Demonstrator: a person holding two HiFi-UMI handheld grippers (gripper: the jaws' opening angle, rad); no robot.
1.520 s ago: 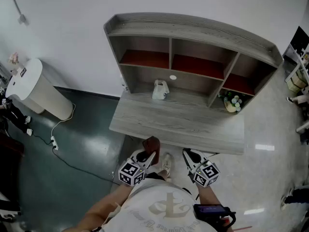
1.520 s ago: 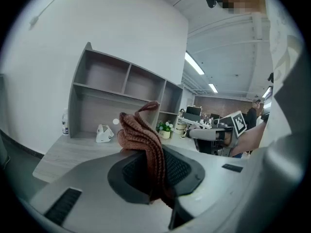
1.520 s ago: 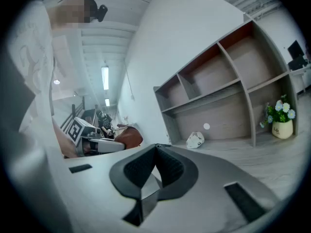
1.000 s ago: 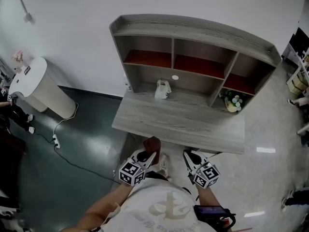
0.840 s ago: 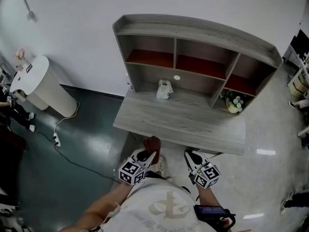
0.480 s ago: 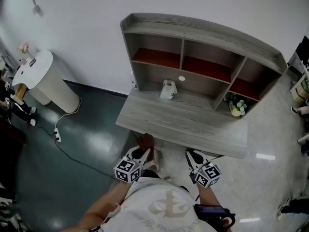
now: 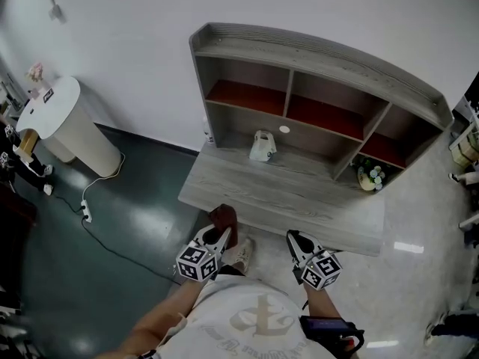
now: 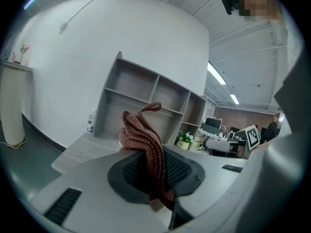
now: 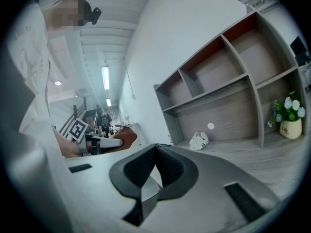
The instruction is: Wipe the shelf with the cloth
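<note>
A grey wooden shelf unit [image 7: 322, 58] with red-backed upper compartments stands on a grey desk [image 7: 284, 197]. My left gripper [image 7: 218, 237] hovers just off the desk's front left edge, shut on a brown knitted cloth [image 7: 224, 218]. In the left gripper view the cloth [image 8: 144, 136] sticks up from between the pads of the left gripper [image 8: 154, 176], with the shelf unit [image 8: 146, 101] beyond it. My right gripper [image 7: 294, 240] hangs in front of the desk's front edge, shut and holding nothing. In its own view the right gripper [image 9: 154, 171] faces the shelf unit [image 9: 228, 76].
A small white bag [image 7: 262, 146] lies in the lower middle compartment, and a pot of flowers [image 7: 369, 176] sits in the lower right one. A white bottle [image 8: 90, 123] stands at the shelf's left side. A white cylindrical bin [image 7: 63, 122] and a floor cable [image 7: 86, 200] are at left.
The head view has swung, so the shelf now sits further right and lower in frame. The left gripper with the cloth has drifted slightly left. The right gripper has barely moved.
</note>
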